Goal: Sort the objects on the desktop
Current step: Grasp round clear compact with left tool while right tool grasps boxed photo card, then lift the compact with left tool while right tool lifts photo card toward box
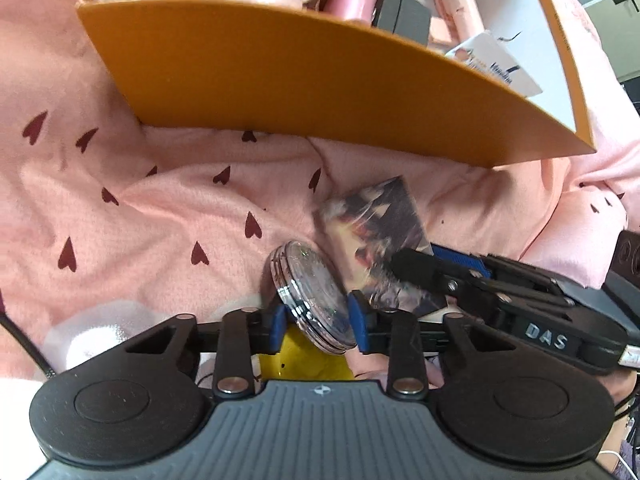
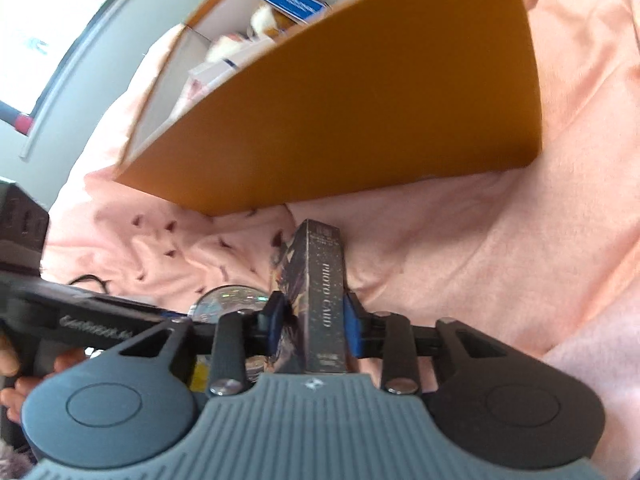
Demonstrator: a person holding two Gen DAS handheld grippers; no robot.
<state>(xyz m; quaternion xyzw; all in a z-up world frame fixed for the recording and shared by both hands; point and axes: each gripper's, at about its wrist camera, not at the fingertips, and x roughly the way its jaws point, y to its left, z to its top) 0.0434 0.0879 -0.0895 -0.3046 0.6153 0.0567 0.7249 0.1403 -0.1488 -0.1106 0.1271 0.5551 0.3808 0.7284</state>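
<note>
A round, glittery silver compact (image 1: pixel 310 292) stands on edge on the pink cloth, and my left gripper (image 1: pixel 318 326) is shut on it, its blue pads against both faces. Just right of it is a dark photo card box (image 1: pixel 376 232). In the right wrist view this card box (image 2: pixel 320 276) stands upright with my right gripper (image 2: pixel 314 322) shut on its two sides. The right gripper (image 1: pixel 428 260) reaches in from the right in the left wrist view. The compact (image 2: pixel 228 298) shows left of the card box.
An orange storage box (image 1: pixel 280 60) holding pink items and small boxes stands just beyond both grippers, its wall (image 2: pixel 360 100) close. A pink heart-print blanket (image 1: pixel 140 200) covers the surface. A yellow item (image 1: pixel 308 360) lies under the left gripper. A dark device (image 2: pixel 20 216) sits at the left edge.
</note>
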